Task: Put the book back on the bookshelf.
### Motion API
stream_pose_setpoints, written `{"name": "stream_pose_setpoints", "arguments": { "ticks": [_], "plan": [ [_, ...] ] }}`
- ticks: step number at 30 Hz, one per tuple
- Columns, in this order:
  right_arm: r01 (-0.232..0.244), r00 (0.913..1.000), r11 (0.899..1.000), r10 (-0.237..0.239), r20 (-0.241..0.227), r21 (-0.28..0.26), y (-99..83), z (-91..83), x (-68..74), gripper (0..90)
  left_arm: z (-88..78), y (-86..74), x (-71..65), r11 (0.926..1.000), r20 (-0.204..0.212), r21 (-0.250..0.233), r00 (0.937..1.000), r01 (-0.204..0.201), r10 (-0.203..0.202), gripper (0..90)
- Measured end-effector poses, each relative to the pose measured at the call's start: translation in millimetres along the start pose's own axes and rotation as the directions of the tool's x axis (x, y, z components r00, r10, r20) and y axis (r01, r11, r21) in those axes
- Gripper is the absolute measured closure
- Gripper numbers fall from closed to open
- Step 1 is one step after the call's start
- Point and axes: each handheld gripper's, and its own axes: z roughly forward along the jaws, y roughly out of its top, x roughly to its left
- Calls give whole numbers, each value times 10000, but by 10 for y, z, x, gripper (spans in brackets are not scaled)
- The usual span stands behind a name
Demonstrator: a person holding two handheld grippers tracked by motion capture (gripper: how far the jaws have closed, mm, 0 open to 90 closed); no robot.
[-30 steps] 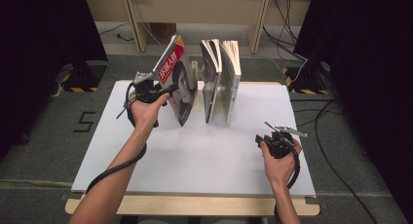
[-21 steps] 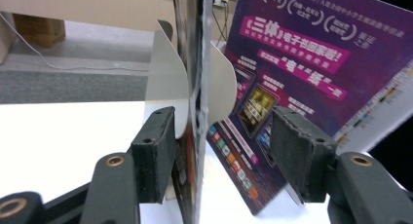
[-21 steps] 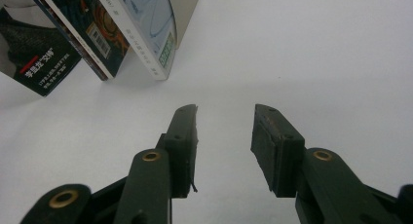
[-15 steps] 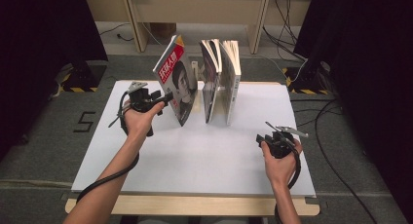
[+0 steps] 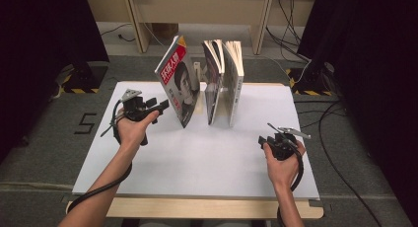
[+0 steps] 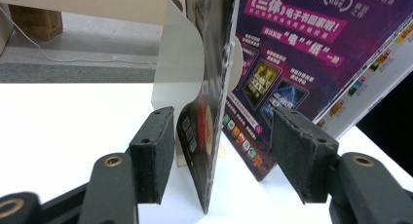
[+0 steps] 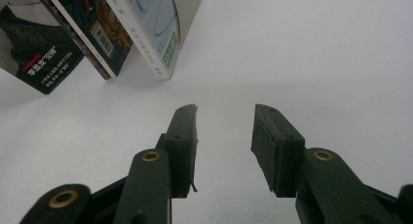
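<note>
Jaws of the left gripper (image 5: 162, 106) stand apart on either side of the red magazine (image 5: 178, 86); its lower edge runs between the pads (image 6: 155, 151), which do not press on it. That magazine stands on the white worktop (image 5: 197, 158) just left of two upright books (image 5: 224, 79), its long axis tilted with the top leaning left. The front cover bears a portrait and white Chinese characters; the purple back cover reads "三体" and "电" "纸". A pale bookend (image 6: 178, 68) rises behind it. Resting near the worktop's right edge, the right gripper (image 5: 268, 138) has its jaws parted with nothing between them.
</note>
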Motion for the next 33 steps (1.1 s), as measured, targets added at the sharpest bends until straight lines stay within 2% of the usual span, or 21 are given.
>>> {"name": "stream_pose_setpoints", "arguments": {
  "ticks": [2,9,19,33],
  "plan": [
    [44,10000,10000,-44,-8,-7,0,2,-5,614,-7,-36,19,9999,-40,72,10000,-86,87,425],
    [31,10000,10000,-31,-22,-42,7,-7,-15,609,-44,-145,88,9995,-90,323,10000,-15,18,424],
    [-11,10000,10000,11,-44,18,4,3,9,609,-139,-248,161,9991,-118,419,9999,-22,27,419],
    [98,9999,9999,-98,-34,74,-8,21,20,609,-393,-444,358,9988,-352,414,9991,249,-234,418]
  ]
}}
